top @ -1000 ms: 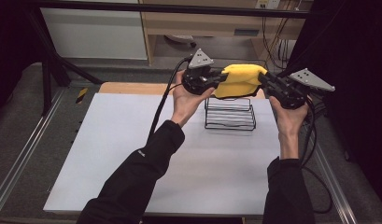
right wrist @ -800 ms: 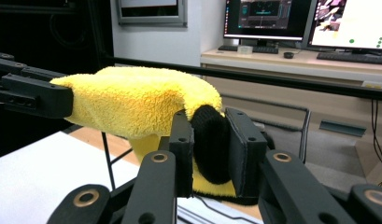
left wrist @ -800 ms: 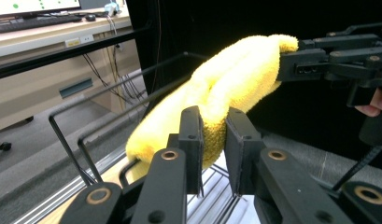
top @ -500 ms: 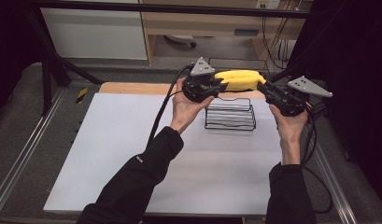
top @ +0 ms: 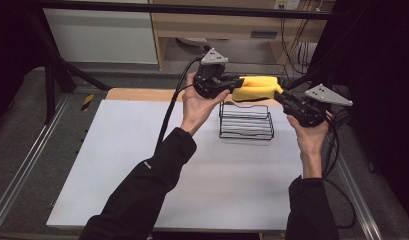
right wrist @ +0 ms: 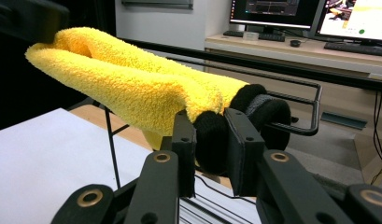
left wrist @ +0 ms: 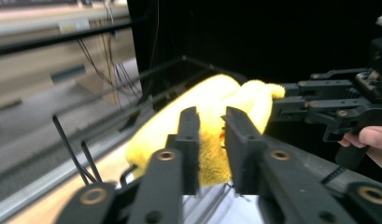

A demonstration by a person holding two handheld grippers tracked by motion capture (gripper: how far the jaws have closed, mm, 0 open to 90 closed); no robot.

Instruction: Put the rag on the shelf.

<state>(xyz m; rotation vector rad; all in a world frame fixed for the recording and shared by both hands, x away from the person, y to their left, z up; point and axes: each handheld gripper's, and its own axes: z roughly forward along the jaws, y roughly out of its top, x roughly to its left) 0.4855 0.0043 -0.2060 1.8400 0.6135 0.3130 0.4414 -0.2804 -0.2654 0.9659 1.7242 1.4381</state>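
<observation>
A yellow towel point(top: 257, 87) hangs in the air, stretched between both grippers just above a black wire rack point(top: 246, 122). My left gripper point(top: 232, 85) is shut on the towel's left end. Its jaws have just been closing further, with the yellow cloth point(left wrist: 212, 107) pinched between them. My right gripper point(top: 282, 95) is shut on the towel's other end. In the right gripper view those jaws point(right wrist: 209, 121) clamp a dark, fuzzy part where the yellow towel point(right wrist: 132, 88) ends. The left gripper view shows the right gripper point(left wrist: 279, 100) beyond the towel.
The rack stands at the back of a white mat point(top: 142, 165) laid on a wooden table point(top: 142, 94). Metal rails point(top: 22, 170) run along both sides. A shelf unit point(top: 232, 25) and cables lie behind; monitors point(right wrist: 319, 14) stand on a desk.
The towel, bunched and sagging a second ago, now lies thinner and more drawn out between the grippers. Both hands stayed roughly in place.
</observation>
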